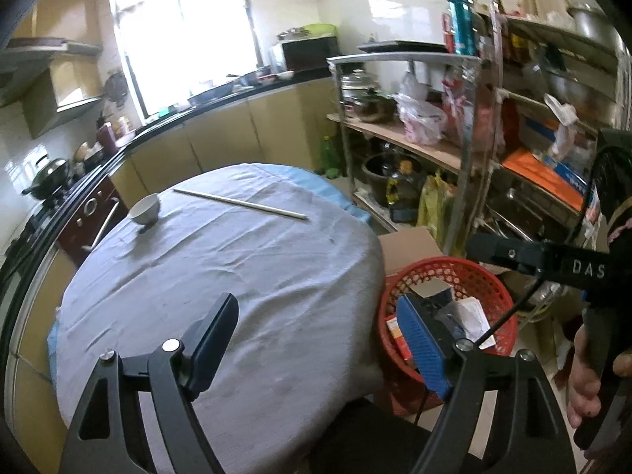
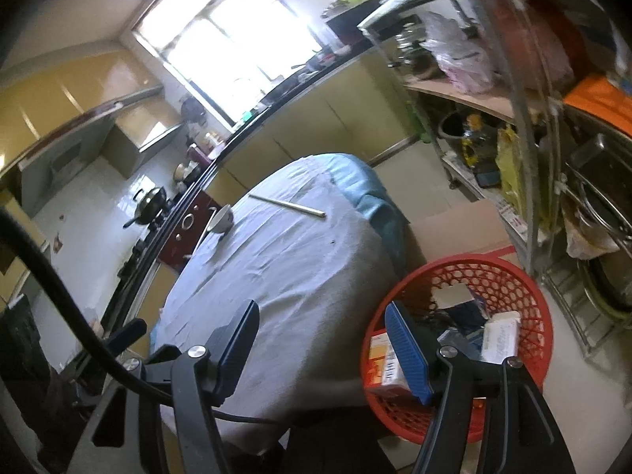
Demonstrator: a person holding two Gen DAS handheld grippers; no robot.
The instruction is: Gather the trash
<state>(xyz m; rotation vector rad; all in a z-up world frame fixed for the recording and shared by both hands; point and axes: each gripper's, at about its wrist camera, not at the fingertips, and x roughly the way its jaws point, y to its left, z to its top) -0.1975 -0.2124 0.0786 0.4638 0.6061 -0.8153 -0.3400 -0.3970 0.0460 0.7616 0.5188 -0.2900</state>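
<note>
A red mesh basket (image 1: 489, 276) stands on the floor at the table's right edge and holds several boxes and papers (image 1: 470, 316). It also shows in the right wrist view (image 2: 525, 288), with an orange carton (image 2: 377, 359) and a white box (image 2: 501, 335) inside. My left gripper (image 1: 320, 339) is open and empty over the table's near right edge. My right gripper (image 2: 322, 345) is open and empty, one finger over the table and the other over the basket. The right gripper's body (image 1: 553, 264) shows above the basket in the left wrist view.
A round table with grey cloth (image 1: 237, 260) holds a white bowl (image 1: 145, 208) and chopsticks (image 1: 241, 203) at its far side. A cluttered metal shelf rack (image 1: 466, 126) stands right of the basket. A cardboard sheet (image 1: 407, 247) lies behind it. Kitchen counters (image 1: 221, 134) run along the back.
</note>
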